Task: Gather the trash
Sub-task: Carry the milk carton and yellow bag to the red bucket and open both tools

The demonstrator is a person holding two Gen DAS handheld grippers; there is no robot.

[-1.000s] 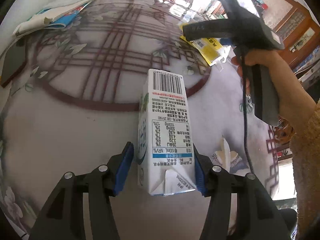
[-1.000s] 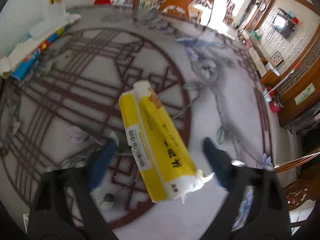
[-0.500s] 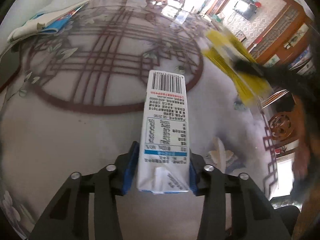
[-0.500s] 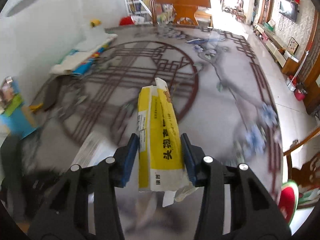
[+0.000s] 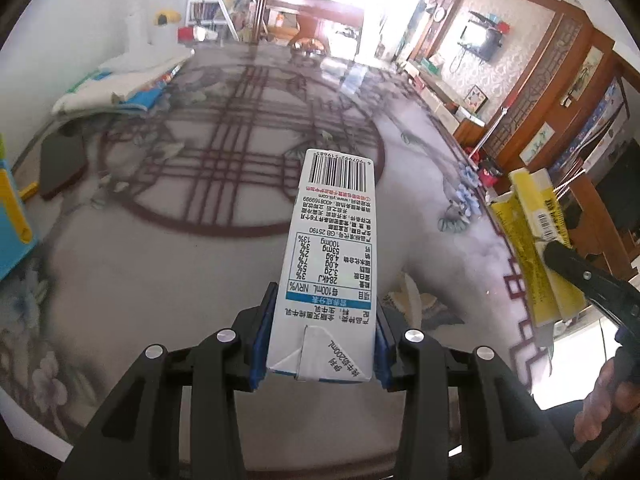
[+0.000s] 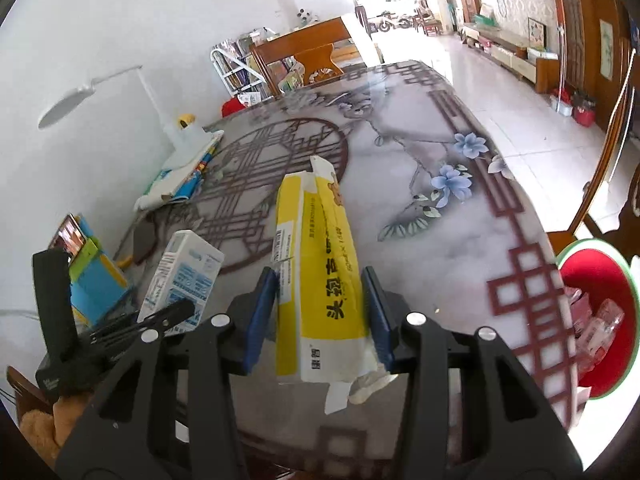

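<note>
Both cartons have come up off the patterned glass-topped table [image 5: 160, 272]: the left gripper [image 5: 320, 340] is clamped on the white-and-blue milk carton [image 5: 332, 248], barcode end forward, and the right gripper [image 6: 320, 320] on the torn yellow-and-white box [image 6: 320, 264]. A red bin [image 6: 596, 312] stands beyond the table's right edge; folded papers [image 6: 180, 180] lie at its left edge.
</note>
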